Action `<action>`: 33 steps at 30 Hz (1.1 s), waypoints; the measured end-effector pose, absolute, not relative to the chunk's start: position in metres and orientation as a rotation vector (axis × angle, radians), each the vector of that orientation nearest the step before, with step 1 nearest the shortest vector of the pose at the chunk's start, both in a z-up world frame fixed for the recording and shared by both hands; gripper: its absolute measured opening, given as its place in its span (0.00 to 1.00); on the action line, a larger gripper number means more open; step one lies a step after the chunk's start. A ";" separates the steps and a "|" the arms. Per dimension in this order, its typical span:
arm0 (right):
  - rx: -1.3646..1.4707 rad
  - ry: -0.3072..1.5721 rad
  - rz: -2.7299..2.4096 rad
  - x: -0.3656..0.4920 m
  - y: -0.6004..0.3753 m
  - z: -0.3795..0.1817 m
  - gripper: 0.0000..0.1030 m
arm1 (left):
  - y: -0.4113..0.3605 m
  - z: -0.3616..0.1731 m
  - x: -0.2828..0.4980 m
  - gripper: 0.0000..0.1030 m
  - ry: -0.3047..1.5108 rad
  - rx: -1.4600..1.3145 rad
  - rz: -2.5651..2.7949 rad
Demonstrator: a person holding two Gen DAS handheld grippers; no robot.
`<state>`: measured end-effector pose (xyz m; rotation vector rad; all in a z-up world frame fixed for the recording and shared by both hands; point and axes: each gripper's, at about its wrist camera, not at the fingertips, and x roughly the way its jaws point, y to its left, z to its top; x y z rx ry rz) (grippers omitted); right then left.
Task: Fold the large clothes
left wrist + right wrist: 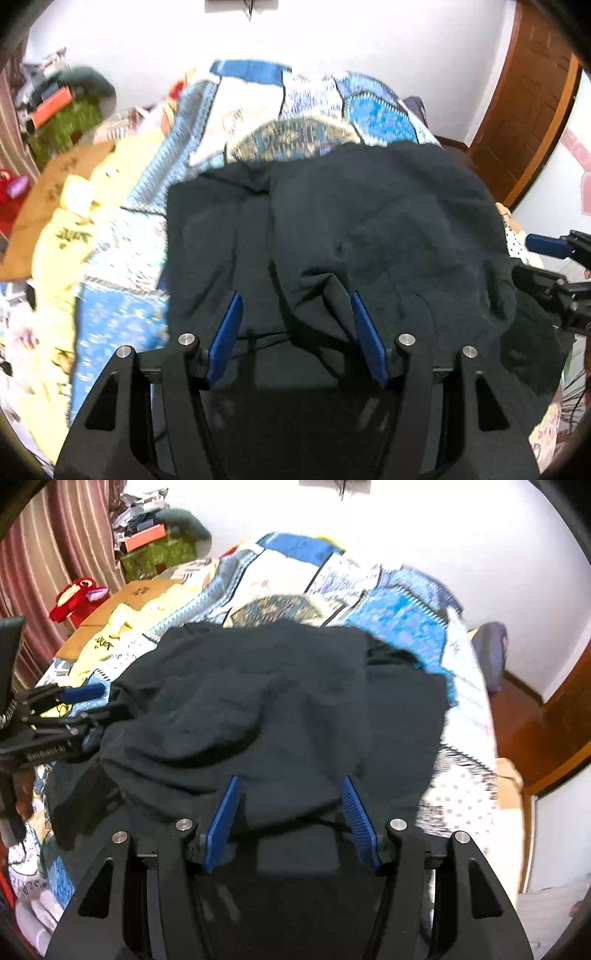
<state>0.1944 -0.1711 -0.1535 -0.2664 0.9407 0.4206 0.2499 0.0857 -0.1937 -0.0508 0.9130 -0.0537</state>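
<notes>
A large dark navy garment lies spread and partly folded over itself on the patchwork bed; it also fills the middle of the right wrist view. My left gripper is open, its blue fingers wide apart over the garment's near edge, with a raised fold of cloth against the right finger. My right gripper is open too, its fingers straddling the garment's near hem. Each gripper shows at the edge of the other's view: the right one, the left one.
A blue and white patchwork quilt covers the bed. Yellow cloth and a cardboard sheet lie on its left side. A red plush toy, boxes and curtains stand at far left. A wooden door is at right.
</notes>
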 end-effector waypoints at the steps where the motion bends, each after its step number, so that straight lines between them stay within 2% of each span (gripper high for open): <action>1: -0.268 0.921 0.409 0.190 -0.178 -0.148 0.52 | 0.087 -0.188 0.246 0.59 0.901 -0.039 -0.048; 8: -0.232 0.890 0.303 0.176 -0.222 -0.135 0.52 | 0.117 -0.165 0.216 0.59 0.851 0.011 0.038; 12: -0.217 0.932 0.269 0.173 -0.244 -0.141 0.52 | 0.149 -0.173 0.201 0.67 0.897 -0.047 0.070; 25: -0.123 1.105 0.218 0.160 -0.295 -0.182 0.52 | 0.246 -0.273 0.139 0.67 1.170 -0.437 0.092; 30: -0.065 1.177 0.197 0.156 -0.311 -0.202 0.52 | 0.252 -0.309 0.130 0.67 1.203 -0.626 0.047; 33: 0.014 1.226 0.212 0.156 -0.316 -0.214 0.52 | 0.250 -0.320 0.132 0.67 1.198 -0.650 0.062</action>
